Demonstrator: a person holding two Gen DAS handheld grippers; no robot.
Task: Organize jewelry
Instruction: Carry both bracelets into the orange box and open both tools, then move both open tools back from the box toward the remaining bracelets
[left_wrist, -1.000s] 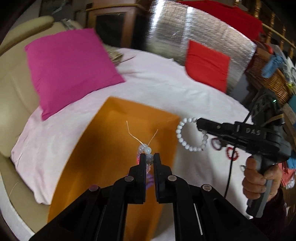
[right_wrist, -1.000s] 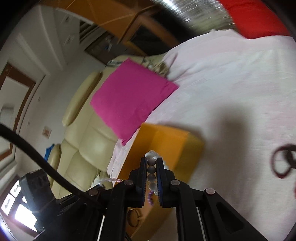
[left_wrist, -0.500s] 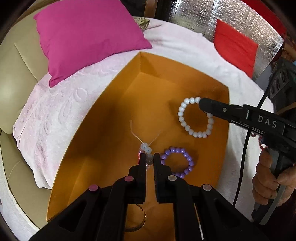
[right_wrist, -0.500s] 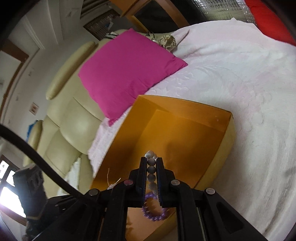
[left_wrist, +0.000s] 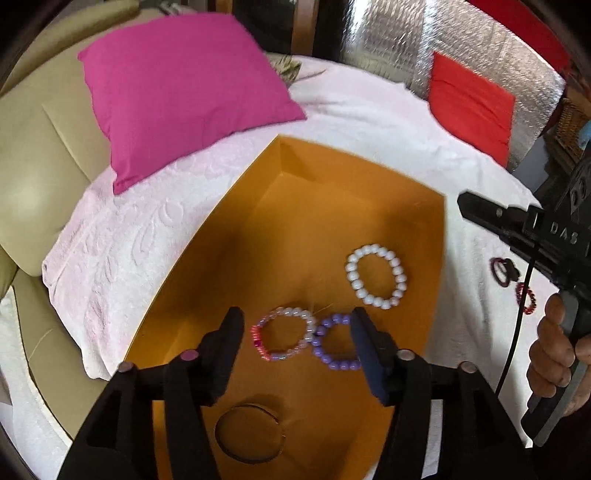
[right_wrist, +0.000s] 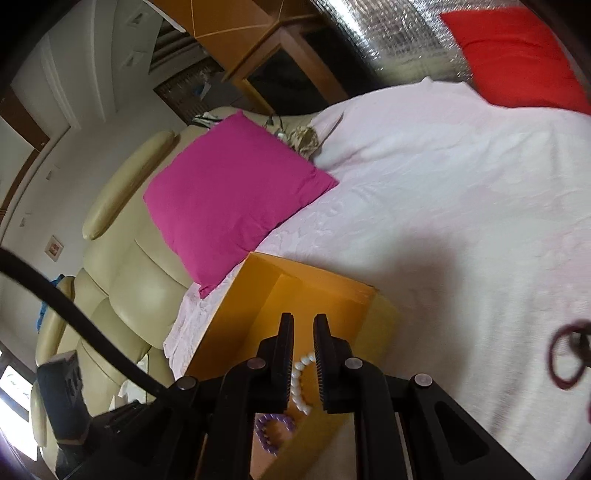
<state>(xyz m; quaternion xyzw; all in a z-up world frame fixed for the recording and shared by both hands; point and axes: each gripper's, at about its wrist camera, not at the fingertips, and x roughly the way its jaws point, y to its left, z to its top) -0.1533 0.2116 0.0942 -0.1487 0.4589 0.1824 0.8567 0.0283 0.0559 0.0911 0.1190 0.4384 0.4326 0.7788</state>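
In orange box (left_wrist: 229, 236), round glossy bead bracelets (left_wrist: 373, 276)

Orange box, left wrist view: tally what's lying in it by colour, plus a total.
In the orange box:
White bead bracelet: 1
Purple bead bracelet: 1
Pink and clear bead bracelet: 1
Dark thin bangle: 1
Total: 4
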